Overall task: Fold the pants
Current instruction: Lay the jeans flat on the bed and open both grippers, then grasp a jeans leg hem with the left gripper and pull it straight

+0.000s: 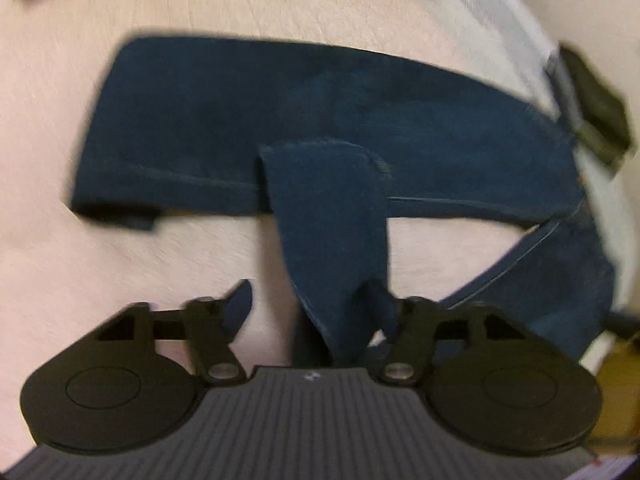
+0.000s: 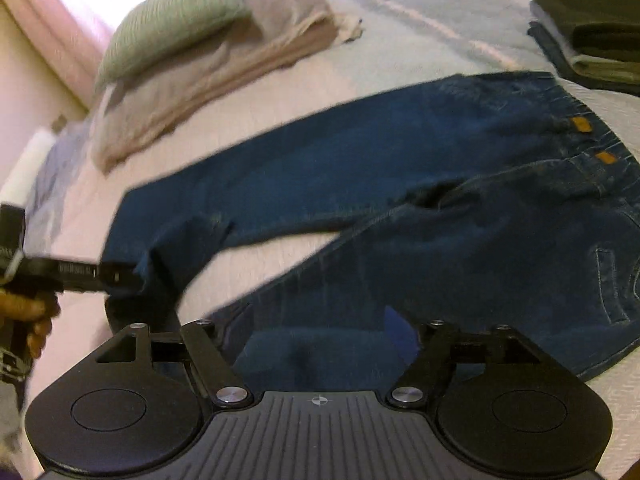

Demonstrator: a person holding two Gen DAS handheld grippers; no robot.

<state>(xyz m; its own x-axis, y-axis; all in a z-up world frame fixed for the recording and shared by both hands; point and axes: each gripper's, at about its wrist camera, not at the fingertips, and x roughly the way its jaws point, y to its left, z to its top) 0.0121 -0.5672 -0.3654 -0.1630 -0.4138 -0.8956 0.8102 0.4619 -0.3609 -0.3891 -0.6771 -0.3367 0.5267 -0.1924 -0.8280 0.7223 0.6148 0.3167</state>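
Note:
Dark blue jeans (image 2: 400, 168) lie spread on a pale bedspread (image 2: 280, 96), waistband with two tan tags to the right, legs running left. In the left wrist view one leg (image 1: 280, 120) lies straight across, and the other leg's end (image 1: 332, 232) runs up between the fingers of my left gripper (image 1: 308, 300). It rests against the right finger, while bare bedspread shows beside the left finger. From the right wrist view the left gripper (image 2: 120, 276) sits at that lifted hem. My right gripper (image 2: 308, 320) stands wide open just above the near leg.
A green striped pillow (image 2: 172, 20) and a folded beige blanket (image 2: 224, 64) lie at the far left of the bed. A stack of folded dark clothes (image 2: 592, 32) sits beyond the waistband. A person's hand (image 2: 24, 312) holds the left gripper's handle.

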